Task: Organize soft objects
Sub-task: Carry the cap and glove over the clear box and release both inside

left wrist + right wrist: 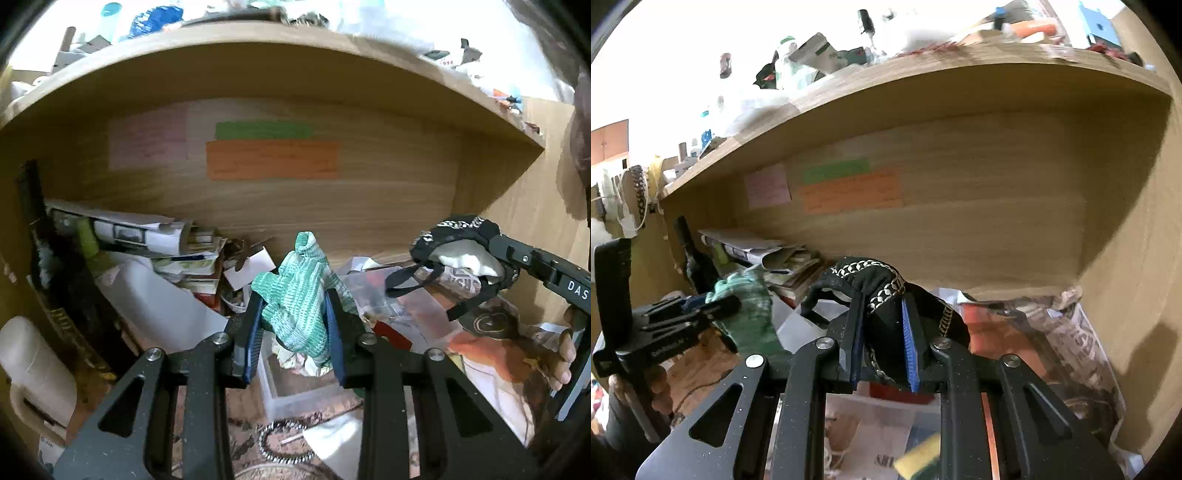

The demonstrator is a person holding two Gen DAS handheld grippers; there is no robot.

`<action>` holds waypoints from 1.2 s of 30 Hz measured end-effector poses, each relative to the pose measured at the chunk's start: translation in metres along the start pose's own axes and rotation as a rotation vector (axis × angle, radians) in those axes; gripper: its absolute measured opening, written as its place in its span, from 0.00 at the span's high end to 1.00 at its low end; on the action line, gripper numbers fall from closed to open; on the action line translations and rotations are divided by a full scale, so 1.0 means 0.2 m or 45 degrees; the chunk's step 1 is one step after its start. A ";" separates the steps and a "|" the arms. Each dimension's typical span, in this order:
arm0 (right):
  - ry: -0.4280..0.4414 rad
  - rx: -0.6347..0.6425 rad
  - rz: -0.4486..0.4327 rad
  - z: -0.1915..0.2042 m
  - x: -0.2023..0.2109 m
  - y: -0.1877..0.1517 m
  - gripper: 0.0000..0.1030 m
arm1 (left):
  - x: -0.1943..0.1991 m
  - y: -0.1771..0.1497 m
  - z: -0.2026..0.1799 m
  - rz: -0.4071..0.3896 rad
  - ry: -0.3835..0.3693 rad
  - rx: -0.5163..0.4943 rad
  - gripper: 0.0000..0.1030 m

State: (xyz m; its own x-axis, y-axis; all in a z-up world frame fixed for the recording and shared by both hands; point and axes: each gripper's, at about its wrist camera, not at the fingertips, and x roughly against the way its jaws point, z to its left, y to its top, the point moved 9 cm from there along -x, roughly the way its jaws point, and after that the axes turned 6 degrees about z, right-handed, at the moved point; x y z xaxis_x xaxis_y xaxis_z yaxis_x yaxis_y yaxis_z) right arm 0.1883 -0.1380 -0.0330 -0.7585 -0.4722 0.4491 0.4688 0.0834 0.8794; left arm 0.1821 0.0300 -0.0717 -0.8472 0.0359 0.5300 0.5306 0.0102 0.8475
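My left gripper (pixel 295 299) is shut on a green and white knitted cloth (pixel 299 295) and holds it up in front of a wooden shelf bay. The same cloth (pixel 746 310) and the left gripper (pixel 701 306) show at the left of the right wrist view. My right gripper (pixel 882 306) is shut on a black fabric item with a white chain pattern (pixel 871 280). In the left wrist view that black item (pixel 454 236), with white lining and hanging straps, is held by the right gripper (pixel 491 254) at the right, slightly higher than the green cloth.
A wooden shelf back (pixel 369 192) carries orange (pixel 273 160), green and pink paper notes. Stacked papers and books (pixel 177 251) lie at the left, a white roll (pixel 33 365) at the far left, a clear plastic box (pixel 295 387) below, and crumpled plastic and newspaper (pixel 1071 332) at the right.
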 end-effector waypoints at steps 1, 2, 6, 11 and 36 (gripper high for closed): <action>-0.001 0.004 0.005 0.01 -0.02 0.00 0.83 | -0.03 0.00 0.00 0.009 0.000 -0.003 0.70; 0.002 0.007 0.014 0.01 -0.05 0.00 0.83 | -0.07 0.01 -0.01 0.025 -0.001 -0.007 0.70; -0.001 0.019 0.069 0.01 -0.16 -0.02 0.83 | -0.21 0.00 -0.02 0.094 -0.019 -0.007 0.70; -0.023 0.033 0.162 0.00 -0.30 -0.08 0.83 | -0.38 -0.04 -0.05 0.180 -0.014 -0.022 0.70; -0.132 0.124 0.454 -0.06 -0.55 -0.34 0.61 | -0.62 -0.20 -0.13 0.406 -0.059 -0.046 0.48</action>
State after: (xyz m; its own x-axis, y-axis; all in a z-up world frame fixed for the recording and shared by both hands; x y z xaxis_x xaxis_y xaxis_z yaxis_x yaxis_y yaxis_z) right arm 0.2459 -0.1016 -0.1436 -0.5995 -0.3074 0.7389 0.6701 0.3121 0.6735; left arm 0.2660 -0.0014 -0.1713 -0.6358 0.0767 0.7680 0.7674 -0.0442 0.6397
